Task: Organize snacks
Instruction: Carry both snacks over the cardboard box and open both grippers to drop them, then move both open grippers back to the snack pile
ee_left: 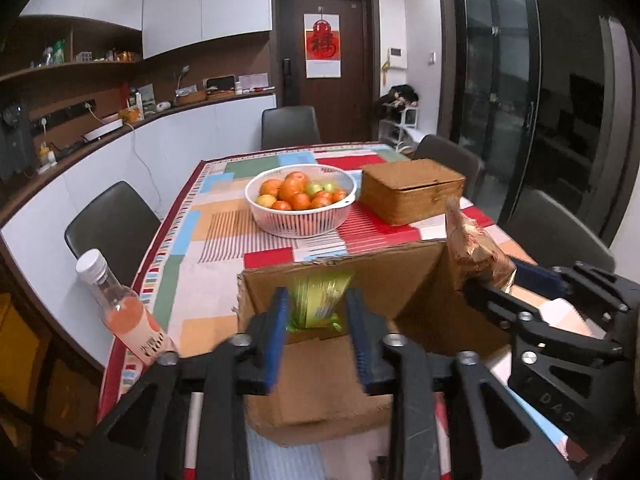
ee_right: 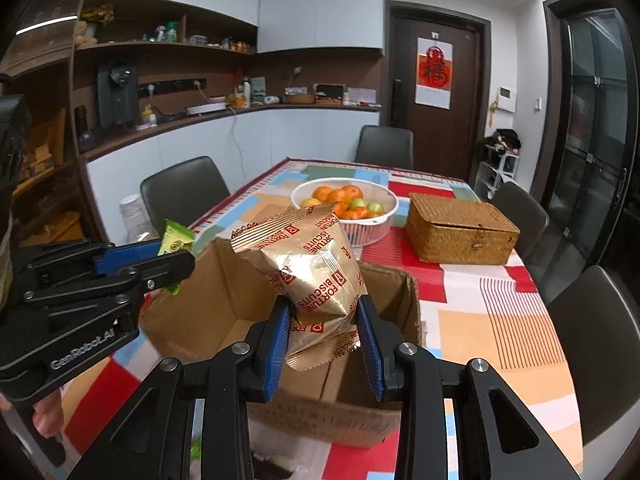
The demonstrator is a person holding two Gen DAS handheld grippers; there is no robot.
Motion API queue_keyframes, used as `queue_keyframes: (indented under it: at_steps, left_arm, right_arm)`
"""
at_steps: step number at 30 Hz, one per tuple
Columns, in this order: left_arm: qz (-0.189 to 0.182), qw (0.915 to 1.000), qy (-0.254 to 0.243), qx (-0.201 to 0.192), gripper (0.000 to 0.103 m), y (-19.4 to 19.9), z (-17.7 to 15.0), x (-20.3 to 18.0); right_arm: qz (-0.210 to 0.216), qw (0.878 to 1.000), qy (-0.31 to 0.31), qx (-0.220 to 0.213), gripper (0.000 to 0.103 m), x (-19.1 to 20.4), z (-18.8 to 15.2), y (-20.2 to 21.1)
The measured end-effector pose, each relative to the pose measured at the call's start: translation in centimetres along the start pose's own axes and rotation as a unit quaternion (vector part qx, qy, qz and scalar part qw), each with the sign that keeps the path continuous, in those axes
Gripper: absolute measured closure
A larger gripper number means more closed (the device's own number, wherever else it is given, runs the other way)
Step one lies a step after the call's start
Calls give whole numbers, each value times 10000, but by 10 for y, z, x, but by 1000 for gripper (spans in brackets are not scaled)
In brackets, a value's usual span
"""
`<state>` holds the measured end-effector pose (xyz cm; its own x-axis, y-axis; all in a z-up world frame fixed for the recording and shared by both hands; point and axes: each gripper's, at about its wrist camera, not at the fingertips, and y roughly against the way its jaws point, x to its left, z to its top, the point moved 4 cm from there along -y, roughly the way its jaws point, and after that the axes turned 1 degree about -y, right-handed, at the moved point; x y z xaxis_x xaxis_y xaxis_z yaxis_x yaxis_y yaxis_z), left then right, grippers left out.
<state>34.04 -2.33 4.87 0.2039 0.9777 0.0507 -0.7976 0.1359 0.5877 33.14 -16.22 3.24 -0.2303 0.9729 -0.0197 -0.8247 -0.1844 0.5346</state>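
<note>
Table (ee_left: 208, 240) under a patchwork cloth. White slotted bowl (ee_left: 301, 222) of oranges and green fruit (ee_left: 298, 192) sits mid-table; closed woven box (ee_left: 412, 192) just beside it on the right. Bottle of pink drink (ee_left: 124, 308), white cap, at the left table edge. Dark chairs (ee_left: 290, 126) around; red poster (ee_left: 322, 46) on the door.

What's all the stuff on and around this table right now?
Cardboard box: one, brown, open, near table edge.
Biscuit packet: one, gold, in right gripper over box.
Snack packet: one, green, between left gripper's blue pads.
Fruit basket: one, white, mid-table, holding orange and green fruit.
Wicker box: one, tan, lid shut, right of basket.
Bottle: one, clear with pink drink, left table edge.
Chairs: four, dark, around table.
Left gripper: black.
Right gripper: black.
</note>
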Motion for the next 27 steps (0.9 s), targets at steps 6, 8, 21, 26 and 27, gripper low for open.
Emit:
queue_keyframes:
  at_steps: [6,8,21,26,27]
  left_arm:
    - [27,9999,-30,-103,52,14,-6,1]
    - [4,9999,-4,-126,50,23,-10,0]
    - [54,9987,-107,-488,39,103,-47,-1]
    - [5,9990,-115,-434,36,121,-69,-1]
    - [-10,9991,-119,-395,36,124,-75,-1]
  right_arm:
    - [-223,9997,-111,26,47,-8,-5,1]
    - [-163,9998,-96,17,47,-5,-8,7]
    - [308,9994,-144,-79,47,26,-37,68]
    - [510,9985,-207,21,47,38,-55,82]
    - [554,9982,-227,72,47,40,-59,84]
